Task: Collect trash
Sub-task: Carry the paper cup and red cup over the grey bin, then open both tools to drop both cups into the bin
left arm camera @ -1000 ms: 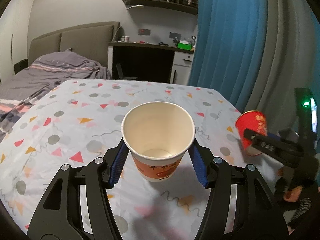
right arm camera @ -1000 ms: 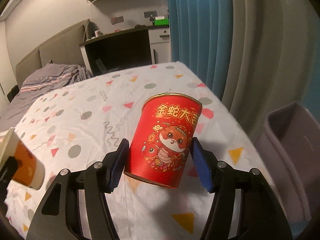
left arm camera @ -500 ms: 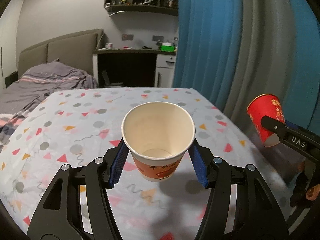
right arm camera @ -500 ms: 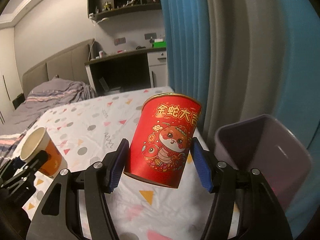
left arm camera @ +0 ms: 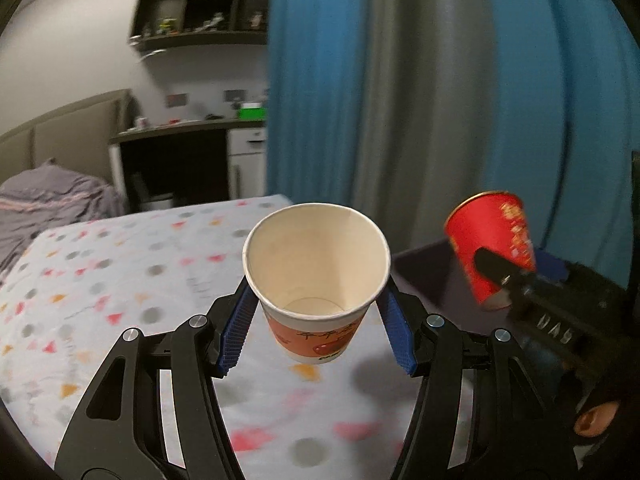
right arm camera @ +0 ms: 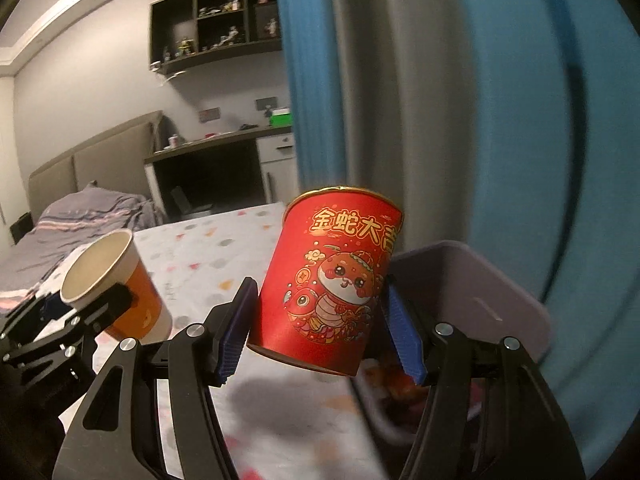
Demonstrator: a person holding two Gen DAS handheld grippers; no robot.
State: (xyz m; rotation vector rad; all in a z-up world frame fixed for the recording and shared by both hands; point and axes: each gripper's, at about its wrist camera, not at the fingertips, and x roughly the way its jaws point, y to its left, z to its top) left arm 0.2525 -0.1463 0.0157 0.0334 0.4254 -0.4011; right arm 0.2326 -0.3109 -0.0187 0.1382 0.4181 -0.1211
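Paper cup between left jaws, red cup between right.

Each claw is black, with ribbed blue pads and silver screws.

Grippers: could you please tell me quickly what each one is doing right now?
Left gripper: closed on the white cup.
Right gripper: closed on the red cup.

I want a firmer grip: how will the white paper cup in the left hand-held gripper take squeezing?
The white paper cup looks empty and thin-walled, so probably light and easily crushed. Its rim is round, suggesting the left hand-held gripper presses gently. Tapered sides may slip downward.
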